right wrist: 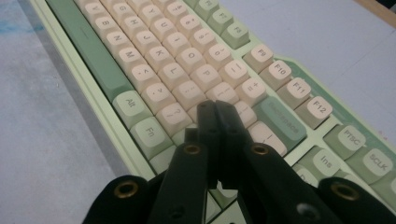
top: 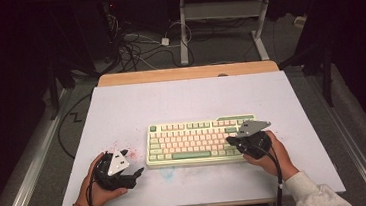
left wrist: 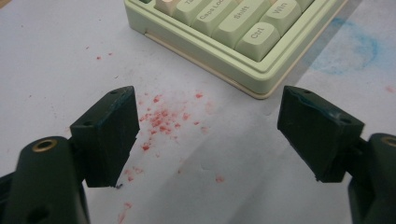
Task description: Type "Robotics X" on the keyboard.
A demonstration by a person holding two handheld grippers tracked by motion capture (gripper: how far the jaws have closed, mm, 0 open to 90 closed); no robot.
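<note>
A pale green keyboard (top: 199,141) with cream and green keys lies in the middle of the white table sheet (top: 191,102). My right gripper (top: 230,140) hovers over the keyboard's right end, jaws pressed together with nothing between them; in the right gripper view the shut jaws (right wrist: 217,109) point at the keys (right wrist: 224,93) near the Enter row. My left gripper (top: 138,172) rests on the sheet to the left of the keyboard, jaws wide apart. In the left gripper view the open gripper (left wrist: 208,126) frames red specks, with the keyboard's corner (left wrist: 243,42) just beyond.
Red specks (left wrist: 161,121) and a blue smudge (left wrist: 348,51) mark the sheet near the keyboard's front left. A wooden board (top: 188,73) edges the table's far side. Cables (top: 136,47) and a desk frame (top: 224,24) stand on the floor beyond.
</note>
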